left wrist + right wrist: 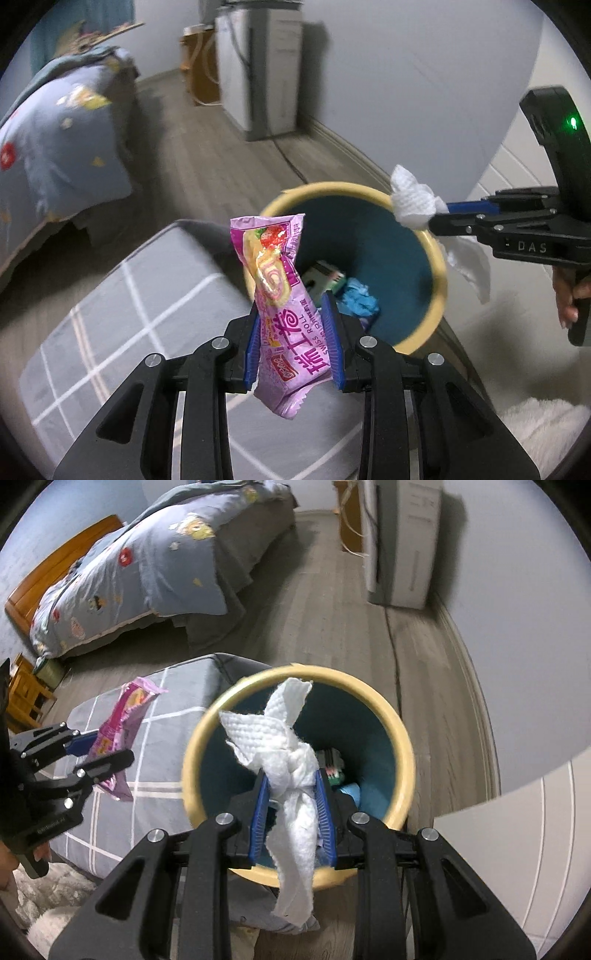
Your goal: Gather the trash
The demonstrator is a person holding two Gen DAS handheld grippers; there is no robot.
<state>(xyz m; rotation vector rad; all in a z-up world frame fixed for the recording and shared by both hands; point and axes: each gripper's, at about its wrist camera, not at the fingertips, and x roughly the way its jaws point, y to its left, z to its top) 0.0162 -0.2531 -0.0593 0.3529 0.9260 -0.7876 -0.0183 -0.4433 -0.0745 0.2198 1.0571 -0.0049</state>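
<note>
Two pinches poised for dropping: left gripper [295, 332] clamps a pink plastic swiss-roll wrapper [275, 295] beside the cream-rimmed teal bin's [192, 753] rim, right gripper [291, 805] squeezes crumpled white tissue [291, 768] over its mouth.

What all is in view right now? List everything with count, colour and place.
Round trash bin: one, cream rim, teal inside, beside the ottoman; bits of trash at the bottom.
Swiss-roll snack wrapper: one, pink, in left gripper.
Crumpled paper towel: one, white, in right gripper, above the bin.
Checked ottoman: one, grey.
Bed with patterned quilt: one, blue-grey, far side.
Standing appliance: one, white, against wall.
Left gripper: shut on wrapper.
Right gripper: shut on towel.
</note>
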